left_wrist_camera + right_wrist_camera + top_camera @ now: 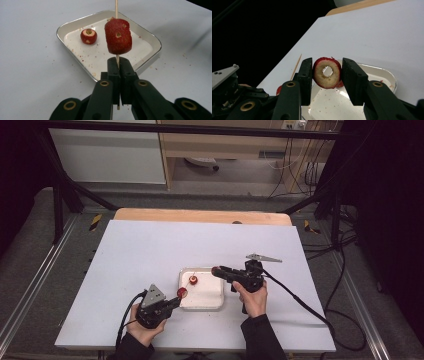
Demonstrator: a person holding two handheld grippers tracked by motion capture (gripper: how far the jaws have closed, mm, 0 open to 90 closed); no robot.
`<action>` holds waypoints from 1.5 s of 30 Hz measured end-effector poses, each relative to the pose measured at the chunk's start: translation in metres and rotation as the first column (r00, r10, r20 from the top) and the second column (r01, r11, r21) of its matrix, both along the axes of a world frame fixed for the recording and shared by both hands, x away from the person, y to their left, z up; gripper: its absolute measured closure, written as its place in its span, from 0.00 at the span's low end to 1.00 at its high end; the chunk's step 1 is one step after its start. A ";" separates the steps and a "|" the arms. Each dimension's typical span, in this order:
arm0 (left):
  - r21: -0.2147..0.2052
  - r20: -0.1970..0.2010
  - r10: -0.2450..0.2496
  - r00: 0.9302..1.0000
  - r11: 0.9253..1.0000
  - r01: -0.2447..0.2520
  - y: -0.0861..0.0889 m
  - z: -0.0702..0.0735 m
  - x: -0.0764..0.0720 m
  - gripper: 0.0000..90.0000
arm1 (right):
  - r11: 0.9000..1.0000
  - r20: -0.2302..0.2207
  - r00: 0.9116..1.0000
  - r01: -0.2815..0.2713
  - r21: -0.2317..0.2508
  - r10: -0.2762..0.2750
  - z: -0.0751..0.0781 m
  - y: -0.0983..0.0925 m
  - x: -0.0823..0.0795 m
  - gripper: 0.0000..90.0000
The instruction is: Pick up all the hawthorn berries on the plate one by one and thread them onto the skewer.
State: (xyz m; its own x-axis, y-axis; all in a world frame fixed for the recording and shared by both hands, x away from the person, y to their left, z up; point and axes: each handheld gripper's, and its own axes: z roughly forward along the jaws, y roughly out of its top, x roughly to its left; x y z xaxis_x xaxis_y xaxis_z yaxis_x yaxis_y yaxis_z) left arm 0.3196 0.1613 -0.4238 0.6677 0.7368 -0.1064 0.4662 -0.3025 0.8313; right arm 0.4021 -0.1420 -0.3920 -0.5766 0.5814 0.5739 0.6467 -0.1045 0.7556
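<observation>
My left gripper point(117, 63) is shut on a thin wooden skewer point(116, 7) that stands upright through a red cored fruit point(118, 36) just above the jaws. In the high view that gripper point(175, 301) holds the skewered fruit point(182, 292) at the left edge of the white tray point(210, 302). A second red cored fruit point(88, 36) lies in the tray point(152, 40). My right gripper point(327, 63) is shut on a third cored fruit point(322, 77), its hole facing the camera, above the tray's point(388, 76) right side point(216, 270).
The tray sits mid-table on a white tabletop point(150, 250) speckled with red crumbs around it. A wooden edge point(200, 215) runs along the far side. Cables point(300, 300) trail from both grippers toward the near edge. Black frame bars and a dark floor surround the table.
</observation>
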 end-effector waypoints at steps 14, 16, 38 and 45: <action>-0.035 -0.002 -0.001 1.000 0.999 0.001 -0.016 0.002 0.002 0.98 | 0.991 0.048 0.995 0.079 0.104 -0.084 0.006 -0.002 0.003 0.69; -0.041 -0.003 -0.001 1.000 0.999 0.001 -0.018 0.002 0.001 0.98 | 0.989 0.056 0.994 0.091 0.117 -0.098 0.007 -0.002 0.003 0.69; -0.095 -0.014 -0.019 1.000 0.995 0.017 -0.042 0.009 -0.001 0.98 | 0.967 0.081 0.983 0.142 0.213 -0.162 0.007 0.001 0.005 0.69; -0.103 -0.015 -0.023 1.000 0.994 0.021 -0.047 0.011 0.000 0.98 | 0.961 0.093 0.981 0.144 0.236 -0.170 0.005 0.004 0.004 0.69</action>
